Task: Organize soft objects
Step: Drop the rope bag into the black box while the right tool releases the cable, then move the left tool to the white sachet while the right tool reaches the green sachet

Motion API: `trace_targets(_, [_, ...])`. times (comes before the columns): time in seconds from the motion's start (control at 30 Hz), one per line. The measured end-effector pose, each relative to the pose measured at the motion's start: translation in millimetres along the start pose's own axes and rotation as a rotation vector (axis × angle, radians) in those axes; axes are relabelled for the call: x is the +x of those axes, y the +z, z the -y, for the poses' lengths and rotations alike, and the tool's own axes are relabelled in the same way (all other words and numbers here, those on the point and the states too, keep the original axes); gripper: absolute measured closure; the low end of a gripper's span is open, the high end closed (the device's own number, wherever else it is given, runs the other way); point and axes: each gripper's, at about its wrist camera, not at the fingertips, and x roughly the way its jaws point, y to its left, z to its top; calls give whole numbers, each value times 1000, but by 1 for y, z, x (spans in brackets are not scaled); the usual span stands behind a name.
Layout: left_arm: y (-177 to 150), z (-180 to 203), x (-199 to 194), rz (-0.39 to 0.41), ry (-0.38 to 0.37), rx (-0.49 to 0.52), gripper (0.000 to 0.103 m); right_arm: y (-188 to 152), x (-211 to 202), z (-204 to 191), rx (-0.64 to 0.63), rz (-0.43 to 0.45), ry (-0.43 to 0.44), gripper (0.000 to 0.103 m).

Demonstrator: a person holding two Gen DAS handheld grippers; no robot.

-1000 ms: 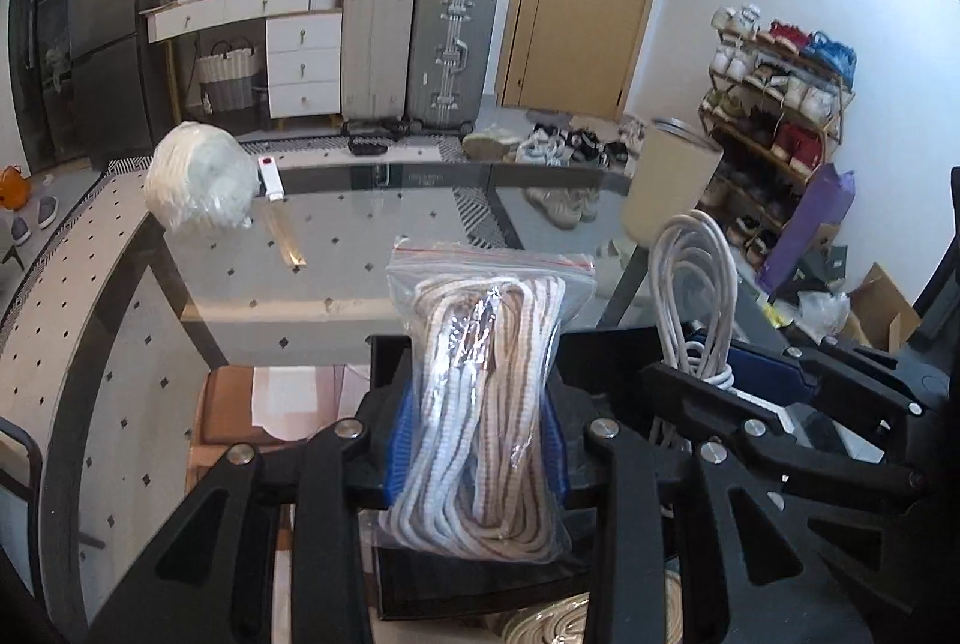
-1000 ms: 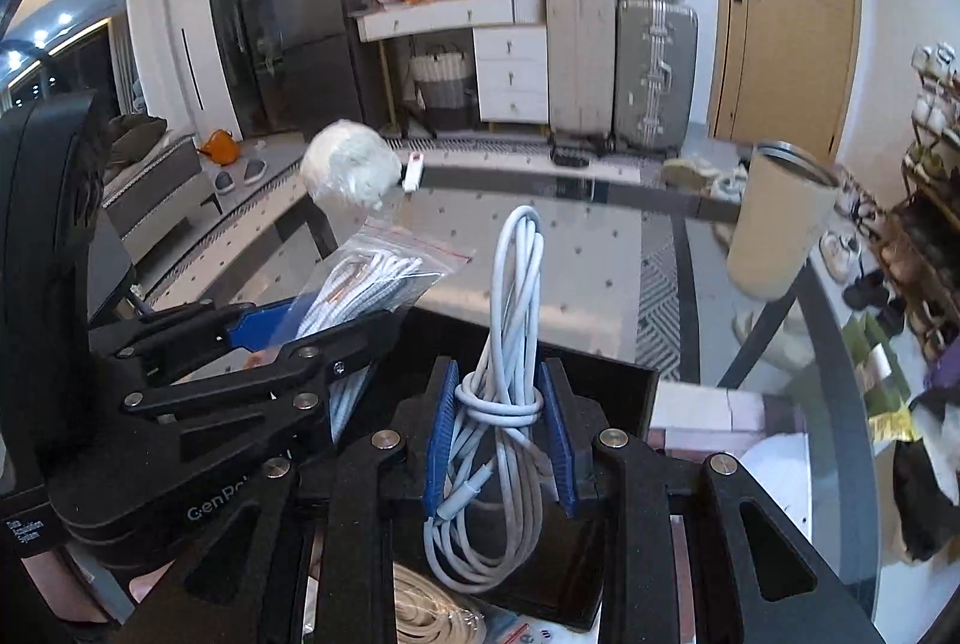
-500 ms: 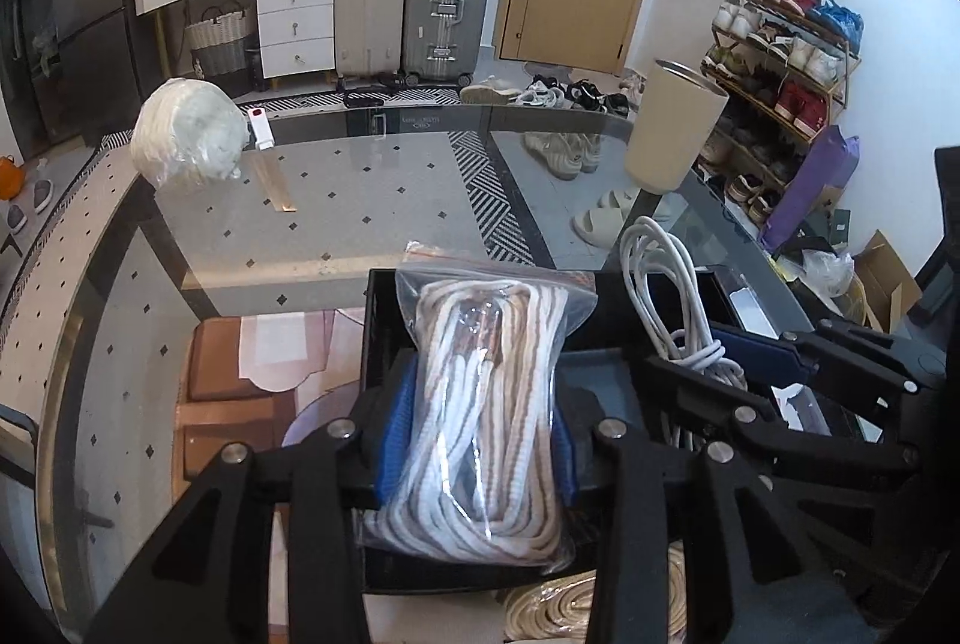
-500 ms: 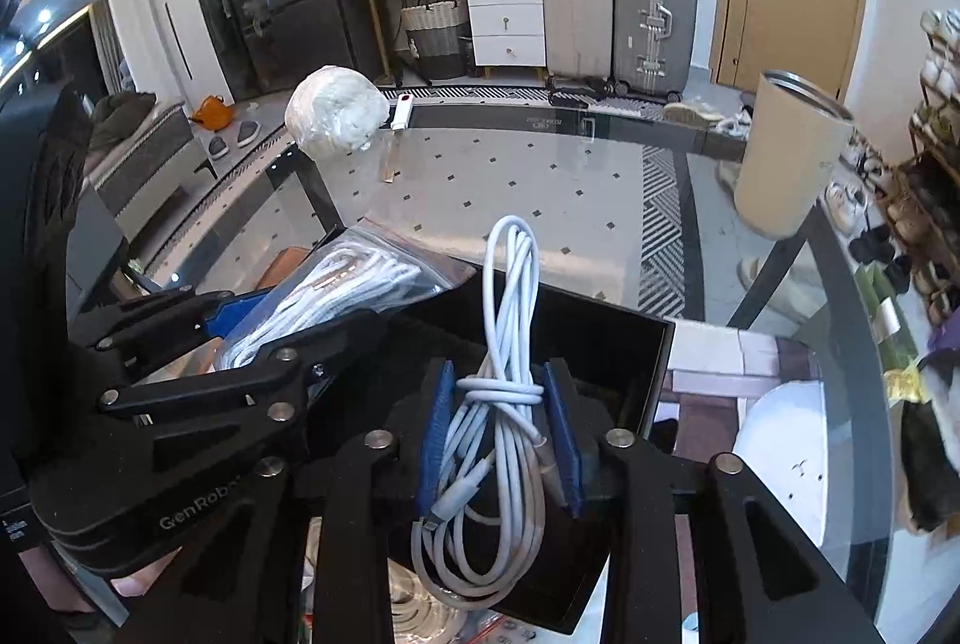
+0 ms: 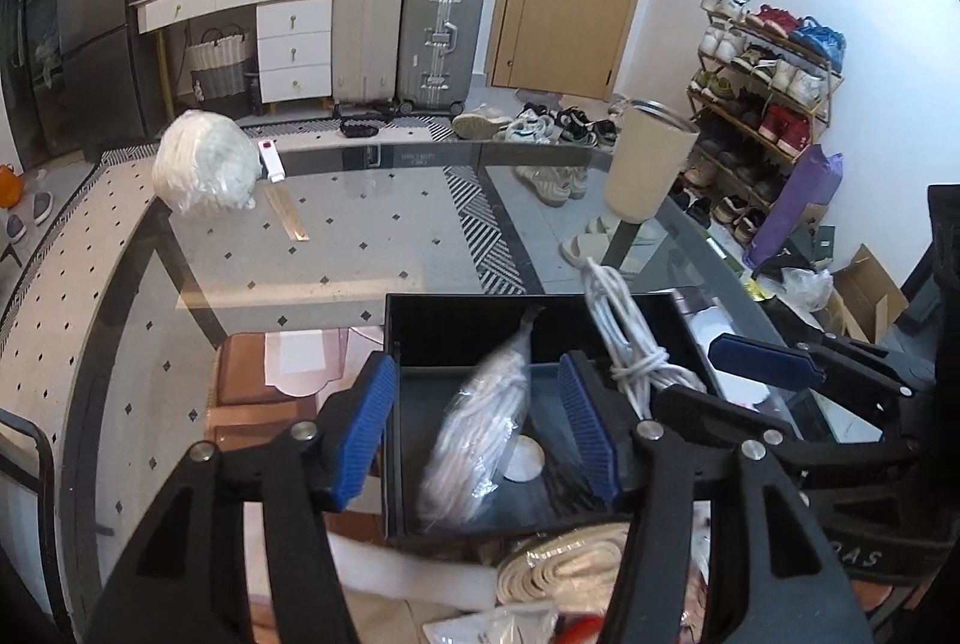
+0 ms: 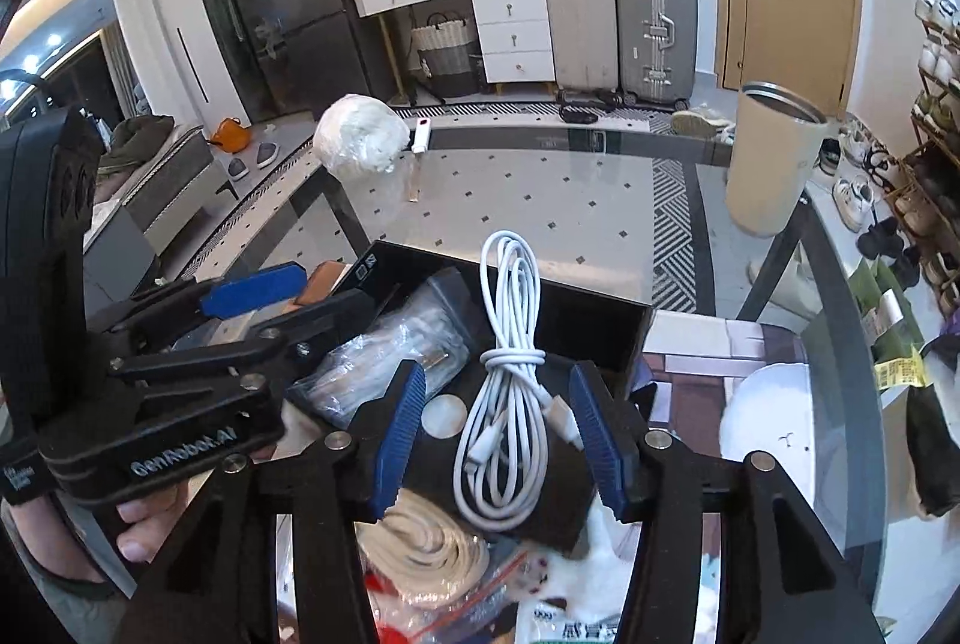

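Note:
My left gripper (image 5: 477, 431) is open above a black box (image 5: 456, 326) on the glass table. A clear bag of coiled rope (image 5: 480, 440) is loose between its blue pads, blurred, inside the box. My right gripper (image 6: 501, 434) is open too; a coiled white cable (image 6: 510, 374) lies free between its pads over the box (image 6: 594, 320). The rope bag also shows in the right wrist view (image 6: 390, 362), and the cable in the left wrist view (image 5: 630, 344).
A white bundle (image 5: 204, 170) and a beige cylinder bin (image 5: 651, 164) stand at the far side of the glass table (image 5: 360, 248). A coiled beige rope (image 6: 426, 542) and plastic packets (image 6: 570, 620) lie in front of the box.
Both grippers lowered toward the box and opened. The rope bag and the white cable were let go and dropped into the box.

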Motion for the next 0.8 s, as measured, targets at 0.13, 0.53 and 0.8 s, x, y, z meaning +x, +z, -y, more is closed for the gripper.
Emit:
trace_targets(0.13, [-1, 4, -19, 18, -16, 20, 45, -9, -17, -3, -25, 1, -1, 51])
trace_targets(0.53, [-64, 6, -37, -134, -96, 79, 36, -71, -35, 21, -24, -120, -44, 51])
trace_targets(0.8, [-100, 9, -17, -283, -113, 108, 36, -99, -14, 45, 27, -253, -56, 51])
